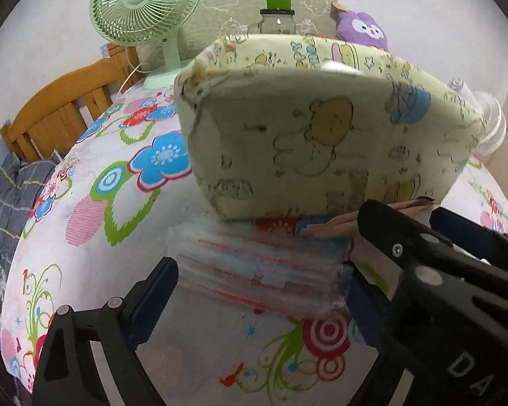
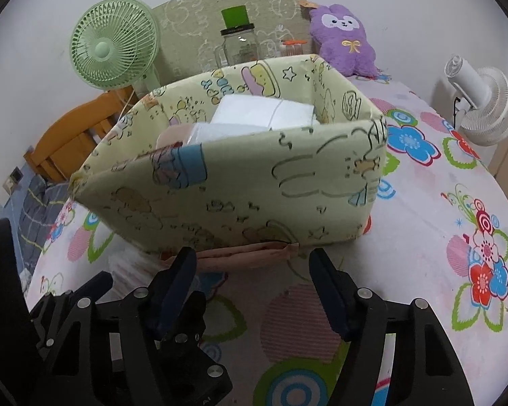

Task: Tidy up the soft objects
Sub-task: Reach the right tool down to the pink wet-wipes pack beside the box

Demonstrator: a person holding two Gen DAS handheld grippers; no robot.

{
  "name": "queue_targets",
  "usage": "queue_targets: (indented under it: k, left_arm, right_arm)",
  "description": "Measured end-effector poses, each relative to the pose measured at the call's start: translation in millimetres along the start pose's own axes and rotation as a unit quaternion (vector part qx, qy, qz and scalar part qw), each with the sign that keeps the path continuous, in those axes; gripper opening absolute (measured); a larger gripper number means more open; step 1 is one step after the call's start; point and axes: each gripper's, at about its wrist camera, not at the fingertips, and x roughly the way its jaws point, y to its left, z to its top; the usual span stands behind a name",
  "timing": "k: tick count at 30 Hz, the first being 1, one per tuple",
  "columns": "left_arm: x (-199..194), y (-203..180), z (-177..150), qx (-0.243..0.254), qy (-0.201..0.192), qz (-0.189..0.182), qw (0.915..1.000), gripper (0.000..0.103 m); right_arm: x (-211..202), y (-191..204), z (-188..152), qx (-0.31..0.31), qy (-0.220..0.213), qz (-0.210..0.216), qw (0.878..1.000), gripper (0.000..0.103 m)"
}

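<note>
Risk: the clear plastic packet [image 1: 264,270] between the parted jaws of the left gripper [image 1: 264,291] may slide off the flowered bedsheet [image 2: 423,237]. Right gripper [image 2: 254,287]: jaws apart, empty. The pale-green cartoon-print fabric bin [image 2: 240,182] holds white folded soft items [image 2: 254,115].

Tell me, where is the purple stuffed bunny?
The purple stuffed bunny leans on the wall at the back right of the bed in the right wrist view, behind the fabric box and right of the glass jar.
</note>
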Motion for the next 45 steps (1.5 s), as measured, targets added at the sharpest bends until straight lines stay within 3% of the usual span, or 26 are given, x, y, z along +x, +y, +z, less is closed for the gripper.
queue_targets:
  k: [9, 16, 23, 38, 45]
  left_arm:
    - [-8, 7, -11, -0.004, 0.010, -0.012, 0.9999, 0.092]
    - [-11, 8, -12, -0.002, 0.012, -0.014, 0.9998, 0.091]
    - [-12, -2, -6, -0.007, 0.009, -0.027, 0.9996, 0.091]
    - [1, -6, -2, -0.022, 0.010, -0.012, 0.9996, 0.094]
    - [-4, -1, -6, -0.013, 0.004, -0.017, 0.9998, 0.084]
  right_arm:
    - [0, 14, -22, -0.041, 0.029, 0.006, 0.999, 0.072]
    - [-9, 11, -17, -0.056, 0.016, 0.013, 0.998, 0.072]
    - [-1, 22, -9, -0.120, 0.030, 0.011, 0.992, 0.073]
    - [9, 4, 0, -0.119, 0.051, 0.029, 0.991, 0.073]
    - [10, 9, -2, -0.126, 0.057, 0.052, 0.989, 0.074]
